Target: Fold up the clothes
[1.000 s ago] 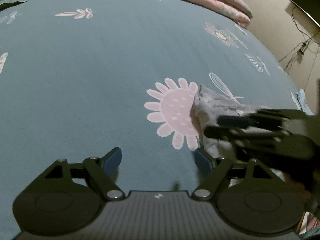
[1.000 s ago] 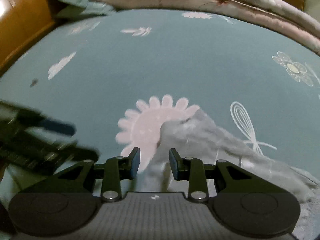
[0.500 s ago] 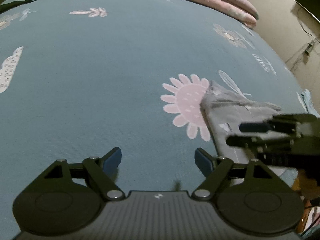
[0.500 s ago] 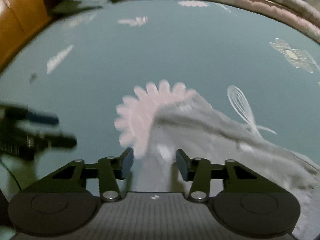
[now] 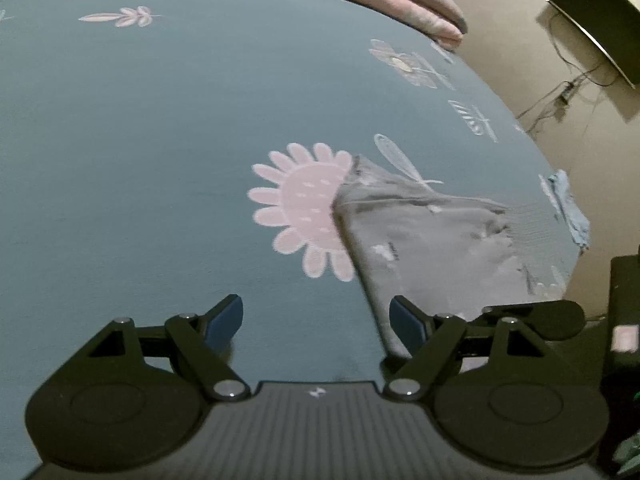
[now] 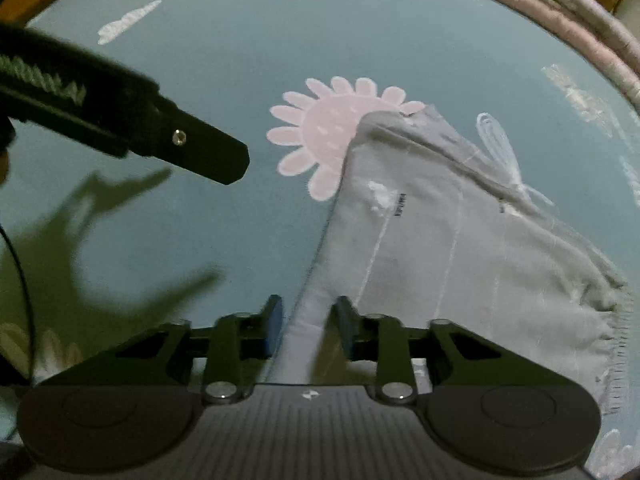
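On the teal bedsheet printed with pink flowers (image 5: pixel 140 128), in your left wrist view, the pale grey folded garment (image 5: pixel 440 240) lies by the right-hand edge of the bed, its far corner overlapping the big pink daisy (image 5: pixel 304 204). Your left gripper (image 5: pixel 318 316) stands wide and released, nothing between its blue pads (image 5: pixel 224 316); the right pad sits just at the garment's near left edge. A second ago your other gripper crossed this view over the cloth; now only a dark sliver of it shows at the far right, and more of the garment is visible, lying flatter.

In your right wrist view, the right gripper (image 6: pixel 306 324) has the garment's folded left edge (image 6: pixel 316 280) running between its pads, and its jaws are closing on that edge. Whether the pads press yet I cannot tell; a narrow gap shows on each side. Half a second ago these jaws stood wider and the cloth was blurred; it now reads sharp. The left gripper's finger (image 6: pixel 208 152) hovers over bare sheet, apart from the cloth. To my eye, you are securing the edge for the next fold.
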The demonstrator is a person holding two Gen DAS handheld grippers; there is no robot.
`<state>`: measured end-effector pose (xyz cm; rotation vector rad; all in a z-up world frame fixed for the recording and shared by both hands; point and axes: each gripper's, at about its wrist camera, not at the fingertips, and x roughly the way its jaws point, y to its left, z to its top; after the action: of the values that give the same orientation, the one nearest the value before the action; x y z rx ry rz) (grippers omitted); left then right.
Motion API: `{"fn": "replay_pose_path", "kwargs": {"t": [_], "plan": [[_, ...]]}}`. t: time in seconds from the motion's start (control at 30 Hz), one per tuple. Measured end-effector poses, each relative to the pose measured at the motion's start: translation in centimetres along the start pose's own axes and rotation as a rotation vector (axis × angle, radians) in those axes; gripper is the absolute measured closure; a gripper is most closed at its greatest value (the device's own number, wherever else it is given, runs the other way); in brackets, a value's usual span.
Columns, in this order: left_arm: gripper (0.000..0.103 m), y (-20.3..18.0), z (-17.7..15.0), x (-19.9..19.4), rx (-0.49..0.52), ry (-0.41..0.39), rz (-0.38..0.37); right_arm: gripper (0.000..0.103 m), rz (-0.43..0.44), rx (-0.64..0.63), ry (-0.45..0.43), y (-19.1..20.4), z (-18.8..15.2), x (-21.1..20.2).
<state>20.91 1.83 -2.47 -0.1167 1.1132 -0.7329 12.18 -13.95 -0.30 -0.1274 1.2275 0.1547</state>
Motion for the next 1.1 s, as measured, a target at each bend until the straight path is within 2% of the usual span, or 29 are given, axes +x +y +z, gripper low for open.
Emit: {"fn": "replay_pose_path", "kwargs": {"t": [0.03,0.07,0.1,0.33,0.4,0.63,0.8,0.97,1.03,1.1], "plan": [[0.019,-0.1,0.0,0.0,-0.004,0.001,-0.015,0.084,-0.011,-0.006,-0.001,0.0,0.0,-0.1],[0.015,-0.1,0.1,0.1,-0.018,0.006,-0.040,0.092,-0.013,-0.005,-0.004,0.0,-0.1,-0.3],[0.015,0.1,0.2,0.3,-0.046,0.017,-0.082,0.094,-0.016,-0.002,-0.009,-0.1,-0.1,-0.5],[0.015,1.2,0.5,3.0,-0.276,0.082,-0.373,0.095,0.025,0.058,-0.057,-2.0,-0.1,-2.7],[0.016,1.3,0.7,4.2,-0.339,0.104,-0.419,0.095,0.039,0.074,-0.067,-2.6,-0.1,-3.2],[0.017,0.8,0.6,8.4,-0.483,0.200,-0.490,0.095,0.106,0.140,-0.101,-5.1,-0.3,-3.9],[0.017,-0.6,0.8,10.9,-0.486,0.223,-0.428,0.095,0.144,0.161,-0.116,-6.0,-0.3,-3.7],[0.019,-1.6,1.2,12.6,-0.512,0.219,-0.459,0.095,0.166,0.168,-0.127,-6.8,-0.3,-3.4],[0.022,-2.1,1.3,13.1,-0.512,0.212,-0.458,0.095,0.179,0.162,-0.126,-6.9,-0.3,-3.2],[0.039,-2.5,1.5,13.2,-0.505,0.207,-0.434,0.095,0.184,0.157,-0.126,-7.0,-0.2,-3.1]]}}
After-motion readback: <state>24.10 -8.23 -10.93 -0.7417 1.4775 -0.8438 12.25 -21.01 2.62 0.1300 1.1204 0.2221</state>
